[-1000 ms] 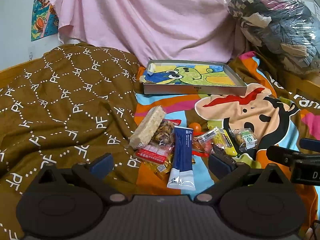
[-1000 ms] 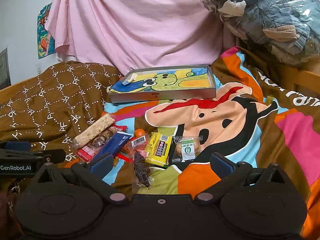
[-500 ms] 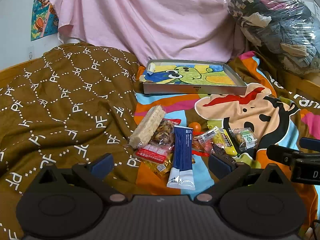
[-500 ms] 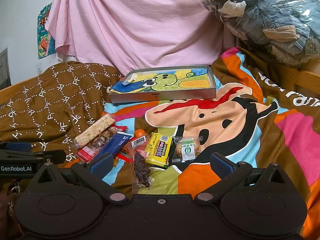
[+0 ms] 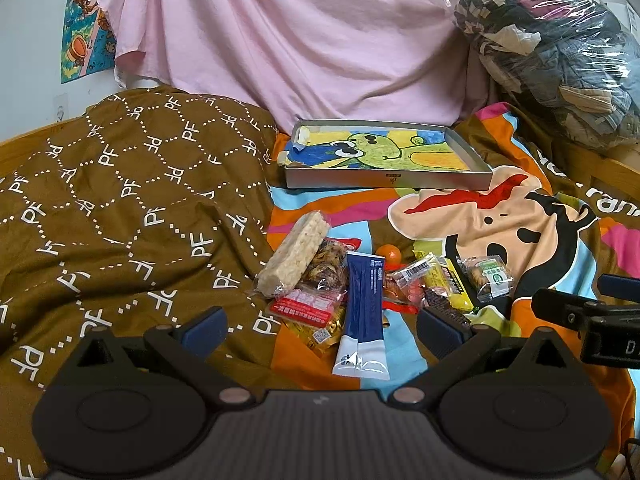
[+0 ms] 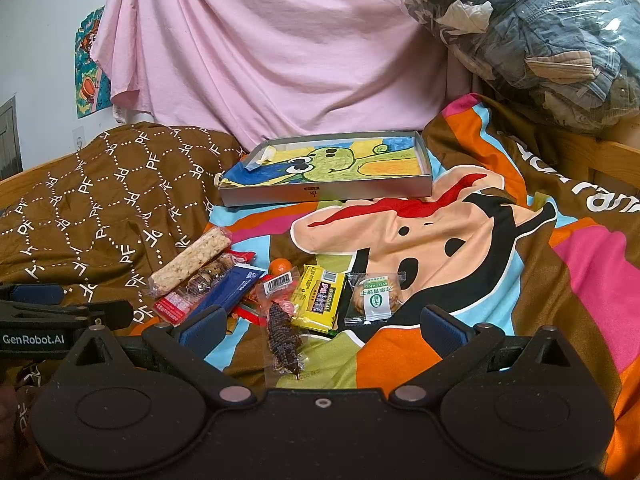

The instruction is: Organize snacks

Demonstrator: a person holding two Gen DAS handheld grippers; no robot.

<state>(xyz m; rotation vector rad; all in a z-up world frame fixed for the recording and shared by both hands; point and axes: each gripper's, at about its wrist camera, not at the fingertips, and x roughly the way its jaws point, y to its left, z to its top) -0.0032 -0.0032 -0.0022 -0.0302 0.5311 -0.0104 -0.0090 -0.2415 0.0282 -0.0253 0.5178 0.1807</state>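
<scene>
A heap of wrapped snacks lies on the cartoon bedspread: a rice bar (image 5: 294, 254) (image 6: 192, 260), a blue sachet (image 5: 364, 308) (image 6: 228, 292), a red packet (image 5: 308, 304), a yellow bar (image 5: 446, 280) (image 6: 318, 296), a green-label cookie (image 5: 490, 276) (image 6: 374, 298), a dark snack (image 6: 284, 338) and an orange ball (image 5: 389, 253) (image 6: 280, 266). A shallow grey tray (image 5: 388, 179) (image 6: 328, 193) with a drawing inside lies behind them. My left gripper (image 5: 322, 328) is open and empty just short of the sachet. My right gripper (image 6: 320, 326) is open and empty above the dark snack.
A brown patterned quilt (image 5: 120, 200) covers the left side. A pink sheet (image 5: 300, 40) hangs behind. A plastic-wrapped bundle of clothes (image 5: 560, 48) sits at the back right by a wooden bed rail (image 6: 608, 160).
</scene>
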